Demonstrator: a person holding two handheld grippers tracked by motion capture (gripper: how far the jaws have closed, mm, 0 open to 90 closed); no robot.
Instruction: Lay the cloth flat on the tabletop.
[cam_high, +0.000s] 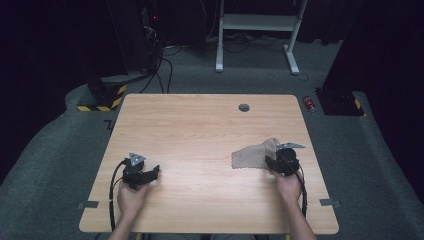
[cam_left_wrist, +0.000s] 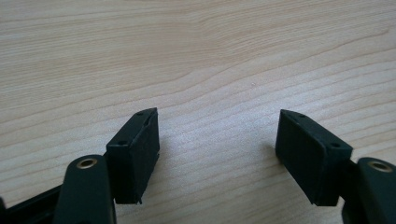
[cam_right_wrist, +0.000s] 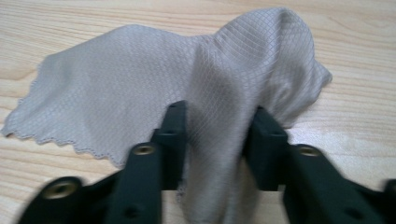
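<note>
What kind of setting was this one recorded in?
Probably a lab or workshop rather than a home: a plain wooden desk stands on grey carpet, with cables trailing over the floor behind it, hazard-striped bases beside dark stands, and a white equipment frame at the back.

A wooden table (cam_high: 200, 130) stands on grey carpet (cam_high: 60, 150).

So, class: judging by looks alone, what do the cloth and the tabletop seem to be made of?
Cloth: beige, seemingly a thin microfibre-type fabric; fine diamond weave, zigzag-cut edge, soft folds, matt.
Tabletop: light wood-grain surface, probably laminate or veneer rather than solid wood; smooth with a faint sheen.
</note>
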